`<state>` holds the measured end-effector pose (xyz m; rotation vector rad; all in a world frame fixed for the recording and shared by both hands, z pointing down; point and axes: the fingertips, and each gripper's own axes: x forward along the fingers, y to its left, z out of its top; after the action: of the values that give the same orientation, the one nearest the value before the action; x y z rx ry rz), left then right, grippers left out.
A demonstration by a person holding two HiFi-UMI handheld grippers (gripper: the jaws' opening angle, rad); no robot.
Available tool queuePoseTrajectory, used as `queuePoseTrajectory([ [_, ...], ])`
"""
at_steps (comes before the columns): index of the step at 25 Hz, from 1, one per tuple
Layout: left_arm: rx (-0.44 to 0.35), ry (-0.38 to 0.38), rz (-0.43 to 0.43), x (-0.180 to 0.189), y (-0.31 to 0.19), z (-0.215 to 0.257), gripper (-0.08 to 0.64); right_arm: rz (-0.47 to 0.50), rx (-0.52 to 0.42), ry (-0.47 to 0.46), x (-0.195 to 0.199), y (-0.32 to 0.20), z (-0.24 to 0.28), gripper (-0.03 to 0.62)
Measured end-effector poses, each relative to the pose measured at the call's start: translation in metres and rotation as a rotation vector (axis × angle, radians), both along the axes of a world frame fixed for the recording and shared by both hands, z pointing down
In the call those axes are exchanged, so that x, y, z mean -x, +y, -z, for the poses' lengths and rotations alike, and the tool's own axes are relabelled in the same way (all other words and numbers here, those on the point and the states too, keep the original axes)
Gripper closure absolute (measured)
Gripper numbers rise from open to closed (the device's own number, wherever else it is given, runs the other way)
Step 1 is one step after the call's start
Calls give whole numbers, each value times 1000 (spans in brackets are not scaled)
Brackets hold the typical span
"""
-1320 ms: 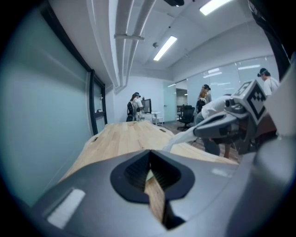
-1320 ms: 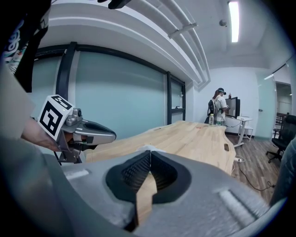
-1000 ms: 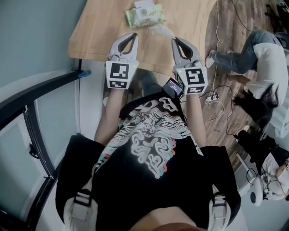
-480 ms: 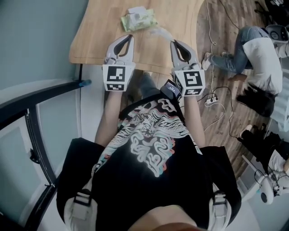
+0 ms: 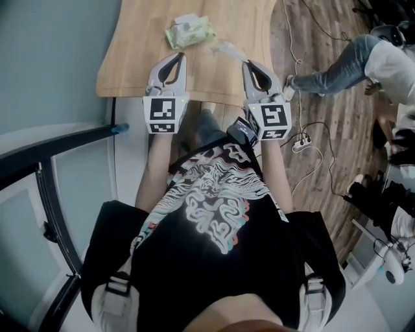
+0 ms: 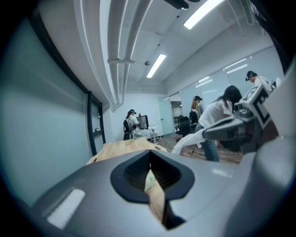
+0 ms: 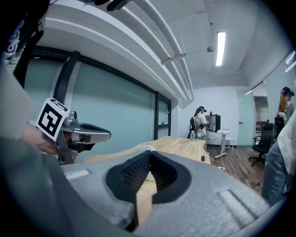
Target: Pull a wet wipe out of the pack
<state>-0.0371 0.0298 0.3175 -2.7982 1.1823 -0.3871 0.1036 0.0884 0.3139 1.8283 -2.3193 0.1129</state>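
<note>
a wooden table (image 5: 130, 58) fills the upper middle of the frame. at its near edge the left gripper (image 5: 179, 56) is closed and empty. the right gripper (image 5: 246, 63) pinches a white wipe (image 5: 228, 47), just right of the green pack (image 5: 189, 31) at top centre.

An office: desk (image 7: 225, 134), swivel chair (image 7: 259, 140), glass partitions (image 7: 115, 122).

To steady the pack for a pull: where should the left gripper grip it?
Probably the left end of the green pack, coming low from the left gripper side: it lies flat on the table, long side across, and that leaves the white piece at its far edge free.
</note>
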Motion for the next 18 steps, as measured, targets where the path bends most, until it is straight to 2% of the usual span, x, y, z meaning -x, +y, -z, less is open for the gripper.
queuePoseTrajectory([
  [10,-11,-18,-6,7,2,0,572,-20,-3,-19,4,6,-6,591],
  [15,-1,8,-11,9,-3,3,572,-34,-7,-18,3,2,-2,591],
  [18,5,-4,-2,10,-9,2,572,-36,-5,-28,1,0,-2,591],
])
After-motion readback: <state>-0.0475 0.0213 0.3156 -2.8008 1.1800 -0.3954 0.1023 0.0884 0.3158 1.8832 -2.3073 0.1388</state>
